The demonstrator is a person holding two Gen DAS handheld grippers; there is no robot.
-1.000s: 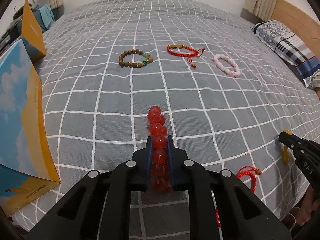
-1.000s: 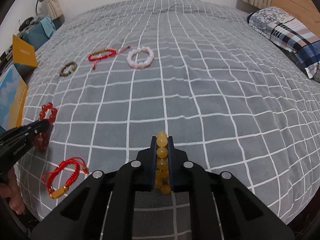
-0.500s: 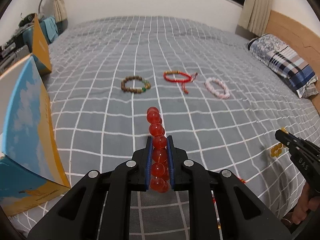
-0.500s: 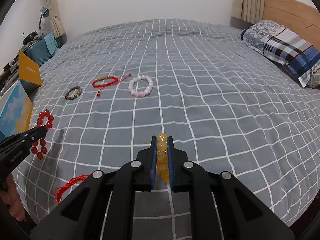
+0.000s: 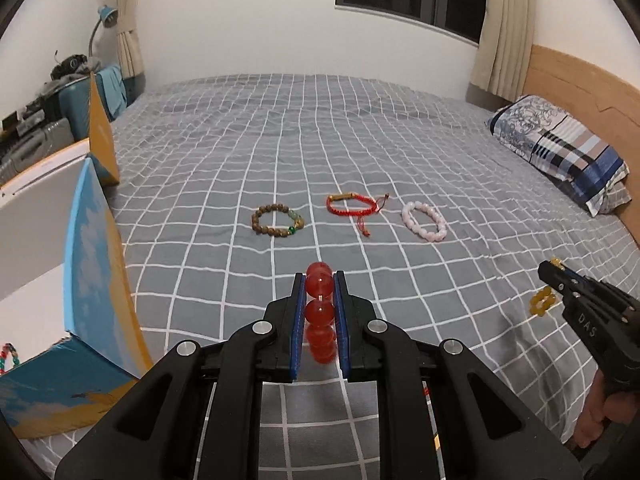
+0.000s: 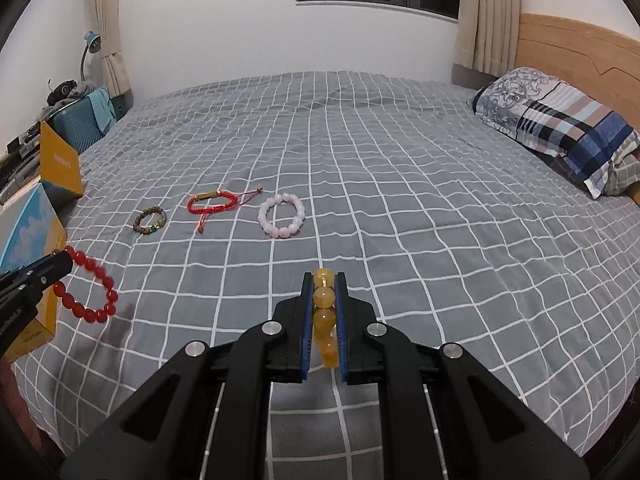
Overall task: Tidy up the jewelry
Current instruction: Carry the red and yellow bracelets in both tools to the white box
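Note:
My left gripper is shut on a red bead bracelet, held above the grey checked bed; the bracelet also hangs in the right wrist view. My right gripper is shut on a yellow bead bracelet, which also shows in the left wrist view. On the bed lie a brown bead bracelet, a red cord bracelet and a pink bead bracelet, side by side in a row.
An open blue and orange box stands at the bed's left edge, with a white inside. A checked pillow lies at the far right by the wooden headboard. Clutter and a lamp stand left.
Both grippers have risen and tilted up with their bracelets, so the wall and window now show. The second red cord bracelet near the bed's front edge has dropped out of view.

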